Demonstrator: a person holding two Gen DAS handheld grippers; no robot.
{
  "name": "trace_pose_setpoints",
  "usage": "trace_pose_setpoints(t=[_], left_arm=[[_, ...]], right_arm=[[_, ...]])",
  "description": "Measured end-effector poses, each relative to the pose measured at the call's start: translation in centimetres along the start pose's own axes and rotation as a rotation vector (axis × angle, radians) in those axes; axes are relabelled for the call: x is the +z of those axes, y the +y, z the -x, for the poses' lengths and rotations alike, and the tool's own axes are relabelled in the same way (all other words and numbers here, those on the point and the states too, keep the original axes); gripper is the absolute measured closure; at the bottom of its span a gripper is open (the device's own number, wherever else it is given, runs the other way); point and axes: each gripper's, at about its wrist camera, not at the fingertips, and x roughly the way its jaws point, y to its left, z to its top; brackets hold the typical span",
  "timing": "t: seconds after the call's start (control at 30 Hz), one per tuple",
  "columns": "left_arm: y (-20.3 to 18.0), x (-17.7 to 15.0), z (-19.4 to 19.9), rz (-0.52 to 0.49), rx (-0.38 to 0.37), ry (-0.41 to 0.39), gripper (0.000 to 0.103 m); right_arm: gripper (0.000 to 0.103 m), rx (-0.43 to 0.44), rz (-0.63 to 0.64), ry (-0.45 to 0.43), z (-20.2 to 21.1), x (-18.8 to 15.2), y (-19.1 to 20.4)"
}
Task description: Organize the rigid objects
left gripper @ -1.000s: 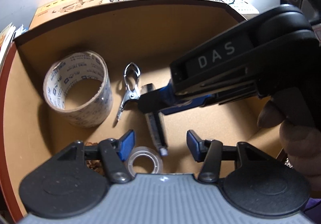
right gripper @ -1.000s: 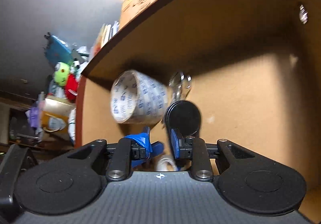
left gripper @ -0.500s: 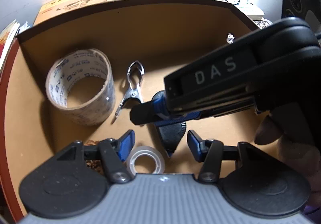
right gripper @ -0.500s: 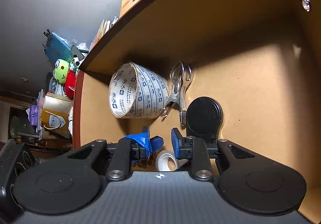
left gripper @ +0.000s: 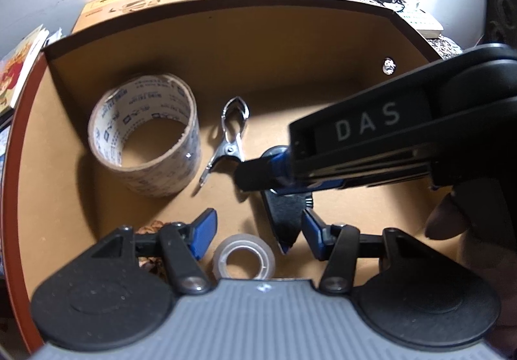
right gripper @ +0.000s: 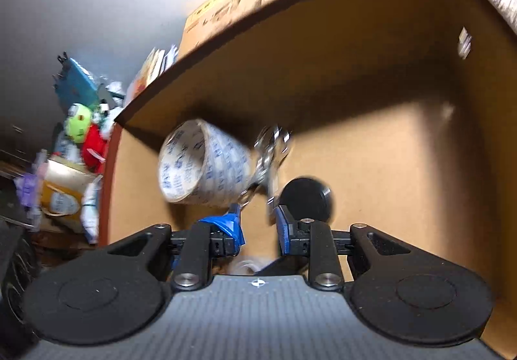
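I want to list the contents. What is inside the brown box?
Inside the brown box: a printed tape roll, a metal clip, a small clear tape roll and a black tool partly covered by the right tongs.

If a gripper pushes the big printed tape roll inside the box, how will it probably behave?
The printed packing tape roll rests on its curved side, so a sideways push would probably make it roll. It looks stiff and fairly light: a thin wall around a wide hollow core. The metal spring clip lies close beside it and might stop it.
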Motion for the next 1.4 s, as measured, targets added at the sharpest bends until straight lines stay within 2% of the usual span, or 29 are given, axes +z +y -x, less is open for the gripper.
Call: trace_pose_setpoints(t=[0.17,0.3,0.4,0.57,0.93,1.17,1.4], left_arm=[[0.0,0.5,-0.2,0.004,0.031,0.023,0.048],[-0.2,0.8,0.4,0.012,0.073,0.01,0.048],[-0.6,0.9,1.5,0.011,0.103,-0.012,0.048],[-1.9,0.5,3.8,-0.007,0.204,-0.055,0.048],[-2.9,-1.1,9.7,-0.002,0.363,-0.178,0.038],[-3.6,-2.2,11.6,0.026,0.393,-0.17,0.037],[-5.0,-3.7,11.6,0.098,0.407,-0.12,0.036]], right_arm=[[0.096,-0.046,0.013,-0.08,2.6,-0.2,-0.3],[0.096,-0.076,0.026,-0.138,4.7,-1.1,-0.4],[0.096,-0.095,0.033,-0.172,5.8,-1.8,-0.3],[0.096,-0.112,0.059,-0.223,8.0,-2.9,0.5],[0.096,-0.17,0.159,-0.334,12.2,-6.4,2.8],[0.095,-0.153,0.171,-0.286,13.3,-7.7,2.8],[0.094,-0.167,0.223,-0.166,12.9,-8.4,2.0]])
